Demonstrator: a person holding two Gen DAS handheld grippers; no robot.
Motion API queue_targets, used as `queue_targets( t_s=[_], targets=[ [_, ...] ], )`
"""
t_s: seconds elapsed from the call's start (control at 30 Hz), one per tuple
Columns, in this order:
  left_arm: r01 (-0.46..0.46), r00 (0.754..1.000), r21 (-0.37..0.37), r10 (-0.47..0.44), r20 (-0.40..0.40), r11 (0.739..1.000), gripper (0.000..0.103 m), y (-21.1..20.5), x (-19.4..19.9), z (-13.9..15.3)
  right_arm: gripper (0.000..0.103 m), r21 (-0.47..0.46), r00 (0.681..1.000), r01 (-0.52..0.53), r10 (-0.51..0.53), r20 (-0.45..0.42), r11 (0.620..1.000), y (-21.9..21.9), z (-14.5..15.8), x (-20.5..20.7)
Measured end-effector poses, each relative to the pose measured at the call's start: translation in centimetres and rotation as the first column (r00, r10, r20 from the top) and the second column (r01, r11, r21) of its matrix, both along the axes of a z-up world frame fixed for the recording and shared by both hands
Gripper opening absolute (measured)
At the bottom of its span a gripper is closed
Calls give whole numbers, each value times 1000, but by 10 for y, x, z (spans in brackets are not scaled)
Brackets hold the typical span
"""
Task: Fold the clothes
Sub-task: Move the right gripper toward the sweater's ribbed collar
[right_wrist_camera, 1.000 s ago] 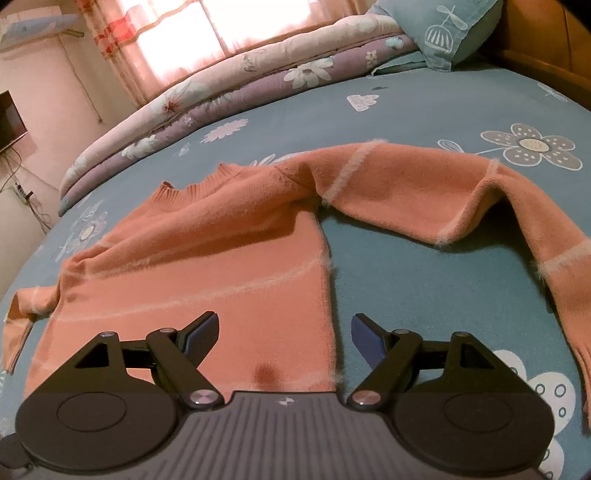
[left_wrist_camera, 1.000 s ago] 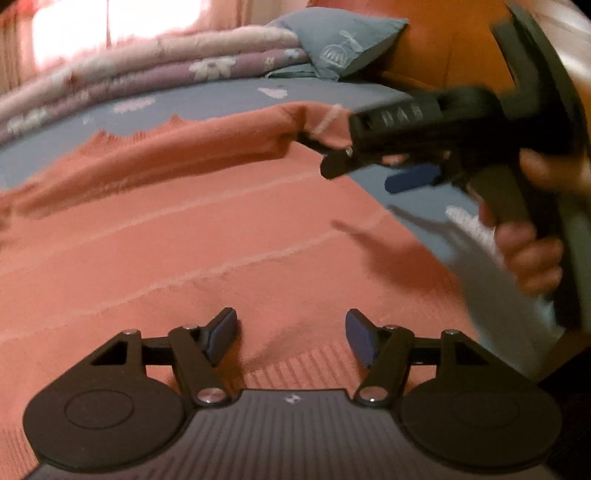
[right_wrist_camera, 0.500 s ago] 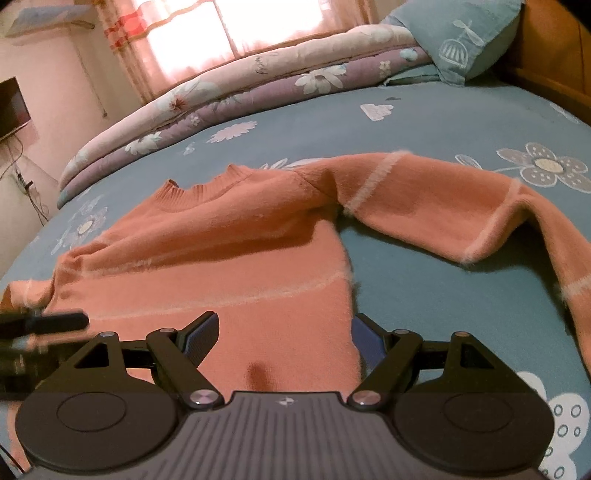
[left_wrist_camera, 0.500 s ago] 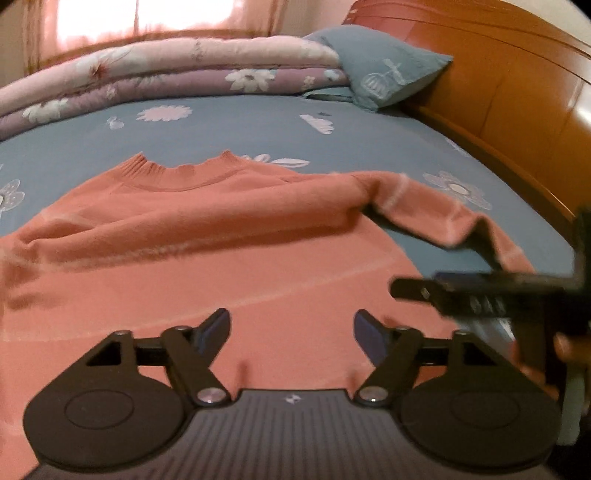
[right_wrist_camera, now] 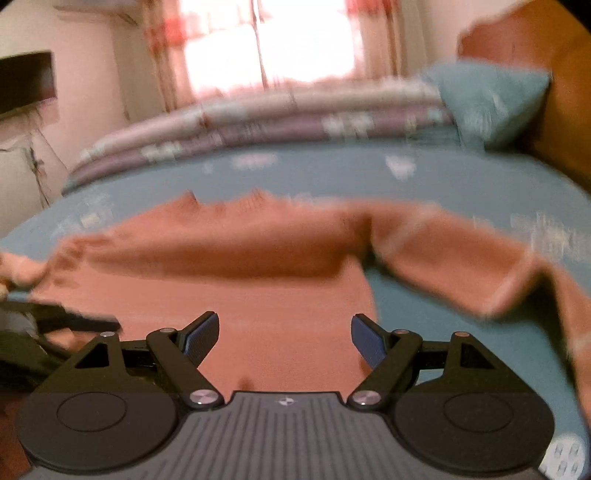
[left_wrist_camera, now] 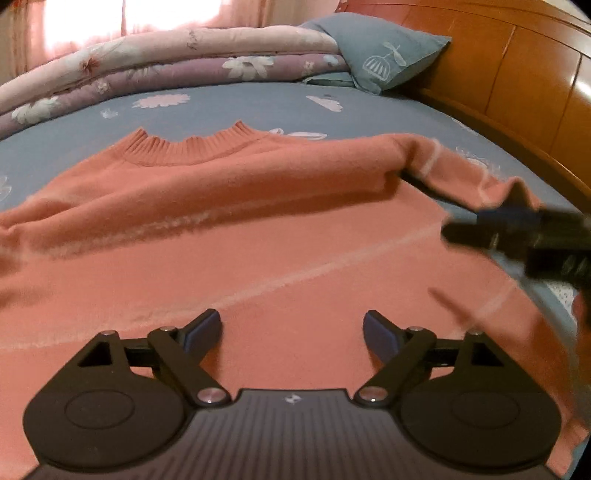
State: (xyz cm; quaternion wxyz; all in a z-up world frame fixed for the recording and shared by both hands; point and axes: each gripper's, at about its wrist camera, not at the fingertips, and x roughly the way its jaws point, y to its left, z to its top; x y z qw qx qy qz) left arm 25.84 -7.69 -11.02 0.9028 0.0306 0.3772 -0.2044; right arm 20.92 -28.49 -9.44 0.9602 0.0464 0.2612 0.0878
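Blue bedsheet [left_wrist_camera: 258,107] bears a sweater [left_wrist_camera: 258,236], collar toward the quilts, sleeves stretched sideways; left gripper [left_wrist_camera: 291,332] is opening, right gripper [right_wrist_camera: 283,334] spread, both empty.

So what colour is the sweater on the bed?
The sweater is salmon-orange with thin pale stripes; the left wrist view shows it best.

salmon-pink sweater [left_wrist_camera: 280,236], blue floral sheet [left_wrist_camera: 236,107]

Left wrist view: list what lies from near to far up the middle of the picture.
hand-held gripper → sweater → sheet → quilt → curtains
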Motion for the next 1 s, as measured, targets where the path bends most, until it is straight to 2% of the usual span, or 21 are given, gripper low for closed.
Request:
queue_targets(
  t_s=[0.1, 0.2, 0.27, 0.33, 0.4, 0.5, 0.63, 0.7, 0.83, 0.97, 1.0],
  targets=[
    [27, 1000, -45, -27, 3, 999, 87, 9, 0, -2, 82, -24, 993, -22, 25, 114, 999, 7, 31, 5],
    [19, 1000, -99, -21, -16, 995, 87, 18, 5, 0, 82, -139, 984, -67, 88, 153, 988, 15, 64, 41],
    [8, 999, -124, -13, -36, 992, 87, 22, 7, 1, 82, -219, 981, -110, 141, 130, 969, 22, 81, 82],
    [4, 999, -129, -11, -52, 992, 87, 22, 10, 4, 82, -259, 983, -161, 177, 41, 952, 29, 85, 132],
    [8, 998, -127, -16, -60, 992, 87, 22, 12, 6, 79, -272, 976, -217, 203, -80, 938, 37, 79, 182],
    [-4, 998, -142, -5, -62, 990, 87, 27, 17, 7, 76, -314, 959, -273, 229, -169, 909, 49, 62, 235],
    [-24, 997, -161, 13, -72, 987, 87, 38, 24, 9, 76, -300, 923, -348, 269, -274, 888, 56, 32, 283],
    [-33, 997, -168, 20, -78, 985, 87, 41, 27, 8, 76, -316, 909, -374, 277, -311, 872, 58, 15, 295],
    [-21, 997, -174, 8, -78, 985, 89, 39, 30, 6, 76, -291, 872, -434, 316, -375, 853, 56, -8, 303],
    [-1, 999, -140, -6, -49, 990, 90, 32, 30, 4, 73, -255, 863, -437, 321, -391, 863, 52, -17, 302],
    [4, 999, -133, -10, -42, 991, 90, 30, 30, 3, 68, -240, 860, -437, 325, -393, 867, 51, -18, 302]
  ],
)
